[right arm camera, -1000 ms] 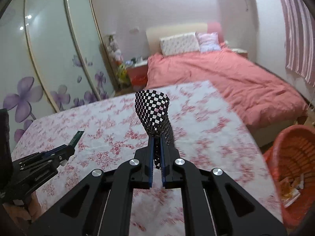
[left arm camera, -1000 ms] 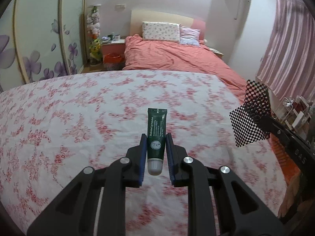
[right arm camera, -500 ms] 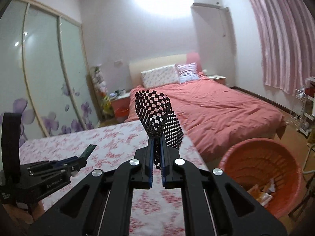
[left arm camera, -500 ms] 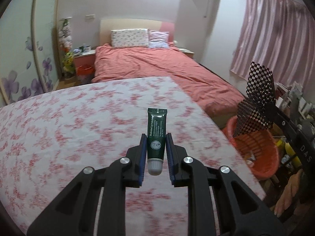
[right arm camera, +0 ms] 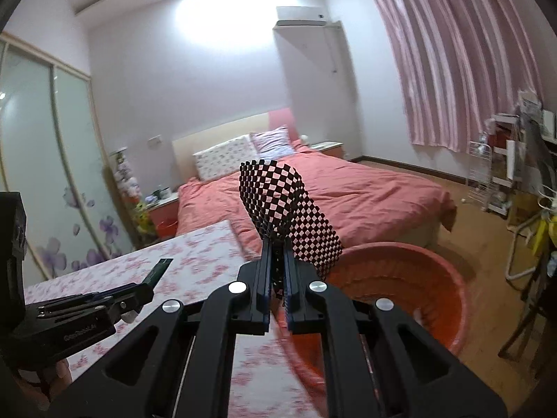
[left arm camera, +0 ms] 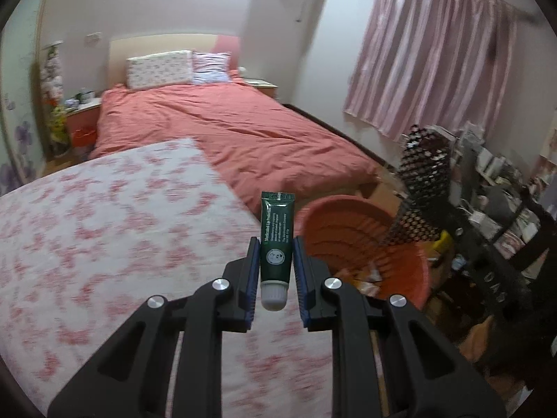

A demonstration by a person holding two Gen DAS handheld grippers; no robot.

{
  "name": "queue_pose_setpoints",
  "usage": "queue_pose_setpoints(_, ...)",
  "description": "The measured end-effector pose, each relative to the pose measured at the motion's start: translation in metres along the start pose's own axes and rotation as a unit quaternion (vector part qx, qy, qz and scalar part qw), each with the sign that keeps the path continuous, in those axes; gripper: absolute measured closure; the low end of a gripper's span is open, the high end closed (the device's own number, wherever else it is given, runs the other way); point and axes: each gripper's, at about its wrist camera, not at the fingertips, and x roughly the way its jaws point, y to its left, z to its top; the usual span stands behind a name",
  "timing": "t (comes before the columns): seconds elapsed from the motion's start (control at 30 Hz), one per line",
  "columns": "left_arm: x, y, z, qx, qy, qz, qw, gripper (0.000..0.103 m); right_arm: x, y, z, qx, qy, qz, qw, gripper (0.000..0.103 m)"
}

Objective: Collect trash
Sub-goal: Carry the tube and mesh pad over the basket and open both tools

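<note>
Both grippers loaded, held at the edge of the floral-covered surface beside the orange basket.

The left gripper is clamped on a dark green tube, white cap toward the camera, crimped end pointing up and away; the left view alone shows the tube's label face, while the right view shows only its thin edge sticking out of that gripper. The right gripper is closed narrowly on a black-and-white checkered wrapper, which fans out above the fingertips. The orange basket stands on the wooden floor just beside the floral surface. The left view shows paper scraps lying at the basket bottom; in the right view the gripper body largely covers them. Behind, a bed with a coral cover and pink curtains.
</note>
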Motion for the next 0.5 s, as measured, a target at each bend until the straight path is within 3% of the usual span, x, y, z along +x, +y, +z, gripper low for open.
queue_pose_setpoints(0.27, 0.033, -0.053, 0.0, 0.021, 0.015, -0.05, 0.9984, 0.083, 0.005, -0.036, -0.006, 0.031, 0.001, -0.023, 0.999, 0.097)
queue_pose_setpoints(0.5, 0.064, -0.075, 0.002, 0.025, 0.03, -0.066, 0.997, 0.083, 0.014, -0.061, -0.01, 0.056, 0.009, -0.028, 0.998, 0.097)
